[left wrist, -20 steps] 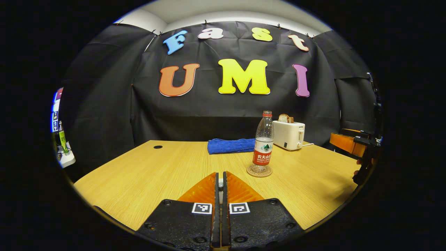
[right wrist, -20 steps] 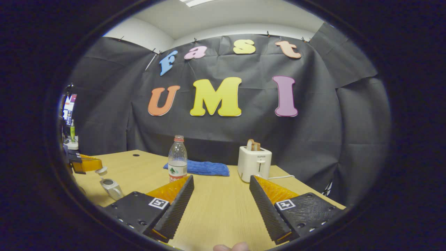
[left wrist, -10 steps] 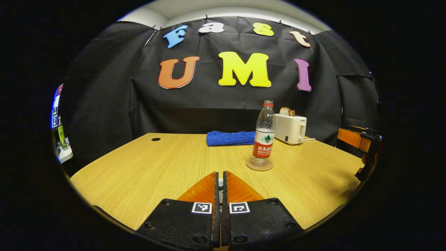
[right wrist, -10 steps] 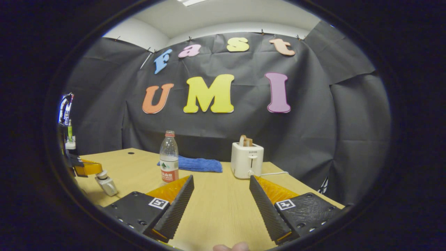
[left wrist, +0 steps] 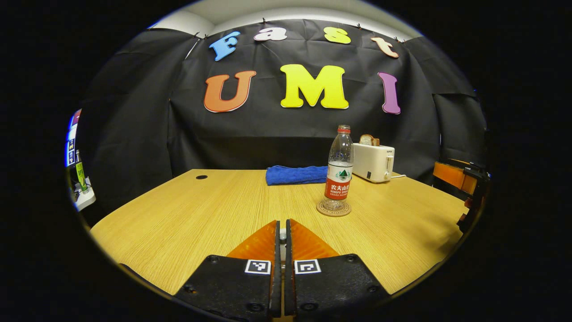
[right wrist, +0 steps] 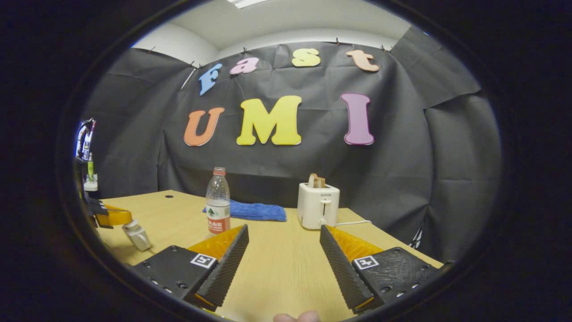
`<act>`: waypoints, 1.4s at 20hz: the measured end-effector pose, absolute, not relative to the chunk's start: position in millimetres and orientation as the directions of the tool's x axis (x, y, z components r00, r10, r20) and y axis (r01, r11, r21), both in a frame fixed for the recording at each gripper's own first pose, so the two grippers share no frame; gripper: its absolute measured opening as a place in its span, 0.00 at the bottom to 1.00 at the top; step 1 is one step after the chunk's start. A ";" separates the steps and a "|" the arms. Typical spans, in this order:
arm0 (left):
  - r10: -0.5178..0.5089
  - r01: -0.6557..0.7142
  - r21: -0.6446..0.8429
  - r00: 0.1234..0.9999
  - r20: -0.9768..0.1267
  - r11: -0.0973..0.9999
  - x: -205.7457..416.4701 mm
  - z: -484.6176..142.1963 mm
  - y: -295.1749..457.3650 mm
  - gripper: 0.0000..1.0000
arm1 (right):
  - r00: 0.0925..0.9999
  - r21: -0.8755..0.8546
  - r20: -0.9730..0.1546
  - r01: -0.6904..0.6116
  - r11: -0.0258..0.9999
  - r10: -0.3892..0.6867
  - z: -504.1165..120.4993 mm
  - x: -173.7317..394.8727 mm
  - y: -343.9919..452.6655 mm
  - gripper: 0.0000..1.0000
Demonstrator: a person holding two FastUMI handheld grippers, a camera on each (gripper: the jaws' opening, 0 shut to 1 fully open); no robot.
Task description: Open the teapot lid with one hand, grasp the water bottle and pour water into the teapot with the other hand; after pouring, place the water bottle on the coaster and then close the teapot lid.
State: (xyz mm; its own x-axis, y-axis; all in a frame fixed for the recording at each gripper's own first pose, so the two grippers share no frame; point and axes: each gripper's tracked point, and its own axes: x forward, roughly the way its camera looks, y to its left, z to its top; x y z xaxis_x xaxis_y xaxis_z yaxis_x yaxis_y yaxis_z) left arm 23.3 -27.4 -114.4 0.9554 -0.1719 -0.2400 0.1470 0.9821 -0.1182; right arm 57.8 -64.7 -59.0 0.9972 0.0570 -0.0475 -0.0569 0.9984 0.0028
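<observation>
Water bottle: stands upright on the coaster (left wrist: 334, 209) in the left gripper view (left wrist: 338, 170), cap on, partly filled; in the right gripper view it stands (right wrist: 218, 201) just behind the left finger of the right tongs
Coaster: round, flat on the surface, right of middle; the bottle's base sits inside its rim
Teapot: at the far left edge of the right gripper view (right wrist: 137, 234), small and pale, directly under the tip of the left tongs; whether the lid is seated or lifted I cannot tell
Left tongs: fingers together in their own view (left wrist: 282, 230), with something small and pale between the tips; seen from the right gripper view (right wrist: 111, 218) they touch the top of the teapot
Right tongs: fingers wide apart (right wrist: 283, 237), holding nothing, low over the surface; seen at the right edge of the left gripper view (left wrist: 462, 179)
Surface: pale wood grain (left wrist: 214, 210), with a small round hole near its far left corner
Towel: blue, folded, lying at the back of the surface (left wrist: 296, 174), just behind and left of the bottle
Toaster: white, with bread in its slot (right wrist: 318, 205); stands at the back, right of the towel, its cord trailing right
</observation>
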 end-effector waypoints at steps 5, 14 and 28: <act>-0.155 0.133 -0.102 0.954 -0.257 0.986 22.9 -115.9 -25.6 0.07 | 0.997 0.011 -0.045 -0.057 0.998 0.057 -58.1 54.5 -65.4 0.95; -0.142 0.128 -0.078 0.966 -0.218 0.989 19.9 -97.3 -26.8 0.61 | 0.998 0.011 -0.023 -0.052 0.999 0.053 -50.3 44.5 -64.3 0.95; -0.067 0.070 -0.126 0.997 0.025 0.990 12.3 22.8 -47.2 0.99 | 0.998 0.036 0.039 -0.060 0.998 0.059 -9.3 27.5 -40.5 0.98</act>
State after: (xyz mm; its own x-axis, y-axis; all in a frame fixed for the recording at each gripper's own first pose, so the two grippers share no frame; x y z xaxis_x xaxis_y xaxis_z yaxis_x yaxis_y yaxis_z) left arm 12.3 -47.2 22.8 0.9974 -0.0675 0.0247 0.0700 0.9896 -0.1259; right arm 27.5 -40.5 -9.3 0.9975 0.0589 0.0388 -0.0603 0.9975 0.0363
